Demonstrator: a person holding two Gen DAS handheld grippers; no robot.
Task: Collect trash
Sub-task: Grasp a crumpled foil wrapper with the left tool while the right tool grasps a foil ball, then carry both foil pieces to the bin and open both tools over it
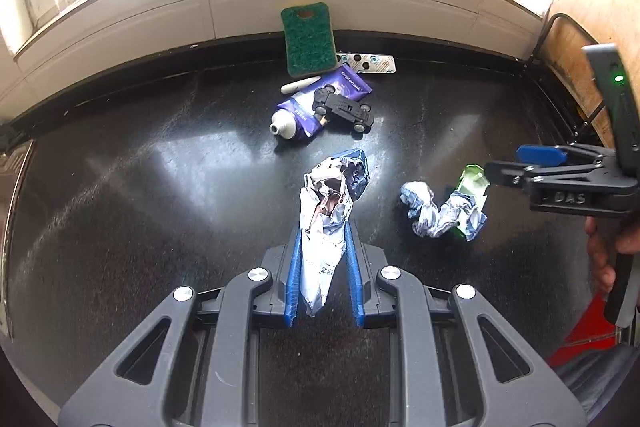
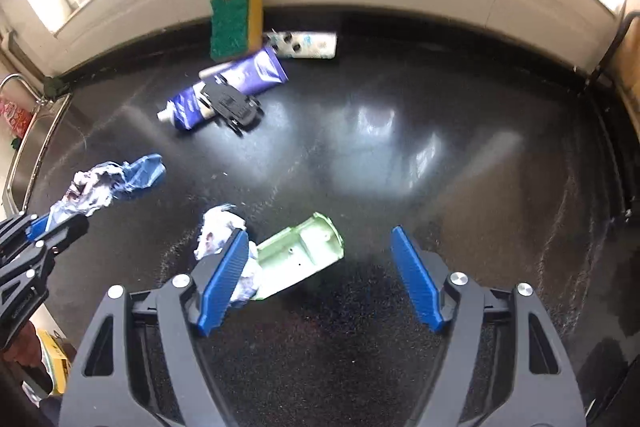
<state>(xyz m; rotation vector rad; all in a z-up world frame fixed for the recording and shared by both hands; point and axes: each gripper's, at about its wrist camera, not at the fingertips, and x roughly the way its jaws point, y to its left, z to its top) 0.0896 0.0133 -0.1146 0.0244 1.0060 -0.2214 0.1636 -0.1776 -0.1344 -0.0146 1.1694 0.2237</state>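
Crumpled foil wrapper (image 1: 326, 223) lengthwise in left gripper (image 1: 324, 231) jaws, pointing forward; right gripper (image 2: 320, 247) jaws wide, empty.

A green sponge (image 1: 307, 41) leans on the wall above a toy car (image 1: 344, 109)

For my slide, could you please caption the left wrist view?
Left gripper clamps a crumpled white-and-blue wrapper above the glossy black counter.

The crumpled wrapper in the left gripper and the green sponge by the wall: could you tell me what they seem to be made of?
The crumpled wrapper looks like thin printed foil or plastic film: sharp creases, shiny white and blue faces. The green sponge looks like yellow foam under a coarse, matte fibrous scouring layer.
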